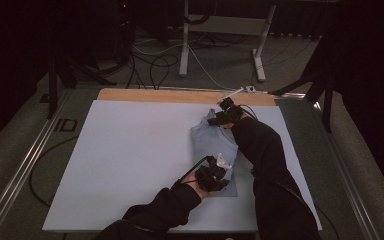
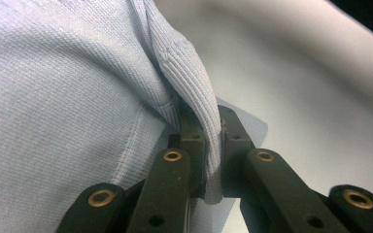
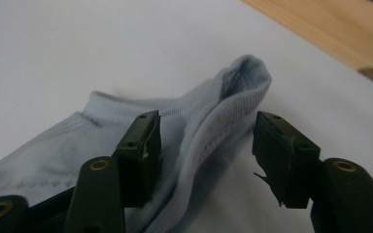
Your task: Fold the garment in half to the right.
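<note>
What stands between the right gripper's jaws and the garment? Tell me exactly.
Nothing visible. The right gripper has its jaws apart with a ribbed fold of the light blue garment lying between them, untouched by the pads. The left gripper is clamped on another ribbed edge.

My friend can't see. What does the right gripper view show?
A ribbed edge of a pale blue garment lies between the right gripper's two open black jaws, which do not press on it. The cloth rests on a white mat.

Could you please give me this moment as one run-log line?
left gripper: shut on garment hem | right gripper: open, collar fold between jaws, unpressed | garment: on white board
</note>
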Motion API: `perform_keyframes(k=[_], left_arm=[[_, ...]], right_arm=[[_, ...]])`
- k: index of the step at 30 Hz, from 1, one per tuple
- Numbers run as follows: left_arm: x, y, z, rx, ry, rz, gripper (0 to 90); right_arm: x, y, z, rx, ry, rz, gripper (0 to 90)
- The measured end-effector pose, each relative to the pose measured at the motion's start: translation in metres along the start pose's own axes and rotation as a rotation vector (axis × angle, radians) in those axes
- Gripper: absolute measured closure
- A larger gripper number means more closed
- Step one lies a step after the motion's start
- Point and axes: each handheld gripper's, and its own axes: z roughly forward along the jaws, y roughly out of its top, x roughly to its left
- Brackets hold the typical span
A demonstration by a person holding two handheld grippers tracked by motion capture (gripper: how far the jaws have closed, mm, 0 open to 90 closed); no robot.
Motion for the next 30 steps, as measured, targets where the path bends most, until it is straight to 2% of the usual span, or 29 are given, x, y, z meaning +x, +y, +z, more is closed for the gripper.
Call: perform_keyframes(k=[2, 4, 6, 9, 11, 12, 13, 17, 18, 20, 22, 23, 26, 27, 30], left_arm=[[0.000, 0.000, 0.000, 0.000, -0.001, -0.003, 85.4], [-0.002, 0.001, 0.000, -0.005, -0.002, 0.000, 85.4], [-0.005, 0.003, -0.001, -0.010, -0.001, 0.005, 85.2], [-0.009, 0.005, -0.002, -0.010, 0.007, 0.015, 85.1], [-0.010, 0.007, -0.003, -0.015, 0.015, 0.019, 85.2], [-0.010, 0.008, -0.003, -0.016, 0.018, 0.018, 85.1], [-0.011, 0.008, -0.004, -0.017, 0.026, 0.020, 85.1], [-0.013, 0.009, -0.005, -0.025, 0.044, 0.029, 84.9], [-0.013, 0.009, -0.004, -0.025, 0.046, 0.025, 84.8], [-0.012, 0.009, -0.001, -0.020, 0.043, 0.020, 84.8], [-0.011, 0.010, 0.001, -0.017, 0.037, 0.019, 84.8], [-0.011, 0.010, 0.002, -0.015, 0.032, 0.016, 84.8], [-0.011, 0.010, 0.007, -0.010, 0.021, 0.015, 84.7], [-0.010, 0.010, 0.009, -0.006, 0.017, 0.017, 84.3], [-0.011, 0.010, 0.011, -0.005, 0.018, 0.020, 83.9]], right_arm=[[0.001, 0.000, -0.005, 0.013, 0.017, 0.003, 46.6], [0.004, 0.001, -0.006, 0.052, 0.022, 0.001, 51.1], [0.009, 0.002, -0.005, 0.103, -0.007, -0.036, 58.5], [0.014, 0.002, -0.002, 0.128, -0.040, -0.069, 81.3], [0.017, 0.003, 0.001, 0.131, -0.061, -0.105, 84.2], [0.019, 0.003, 0.002, 0.091, -0.058, -0.099, 84.8], [0.019, 0.003, 0.002, 0.091, -0.058, -0.099, 84.8], [0.020, -0.001, 0.002, -0.042, -0.016, -0.113, 85.0], [0.019, -0.003, 0.002, -0.067, -0.017, -0.099, 85.0], [0.015, -0.007, 0.006, -0.080, -0.029, -0.075, 84.9], [0.012, -0.012, 0.012, -0.057, -0.035, -0.065, 84.6], [0.011, -0.015, 0.015, -0.047, -0.036, -0.063, 83.2], [0.011, -0.018, 0.018, -0.019, -0.042, -0.050, 56.8], [0.009, -0.018, 0.016, -0.018, -0.030, -0.044, 47.4], [0.008, -0.017, 0.006, -0.049, -0.035, -0.021, 31.8]])
